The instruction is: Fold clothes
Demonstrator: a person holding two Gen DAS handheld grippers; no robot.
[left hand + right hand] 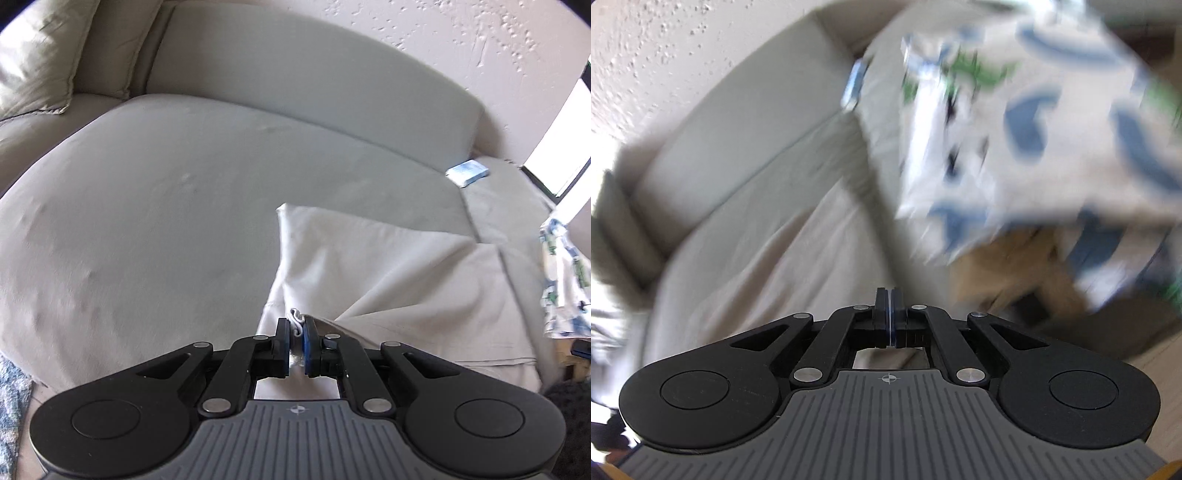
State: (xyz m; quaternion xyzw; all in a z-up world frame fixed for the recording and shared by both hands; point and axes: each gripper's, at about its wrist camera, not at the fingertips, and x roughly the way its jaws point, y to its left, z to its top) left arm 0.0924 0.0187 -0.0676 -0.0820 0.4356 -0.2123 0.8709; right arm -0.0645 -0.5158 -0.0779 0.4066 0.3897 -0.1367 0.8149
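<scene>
Left wrist: gripper [296, 334] on cloth edge [295, 317]

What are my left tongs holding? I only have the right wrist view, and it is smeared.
Observer: The left tongs are shut on a bunched edge of the plain cream cloth garment.
Operator: Where does the rest of it lie?
Observer: It is draped on the grey-beige sofa seat cushion, towards its right side, with one corner pointing at the backrest.
Operator: Anything over on the left?
Observer: A cream throw pillow sits in the far left corner, on the neighbouring seat.
</scene>
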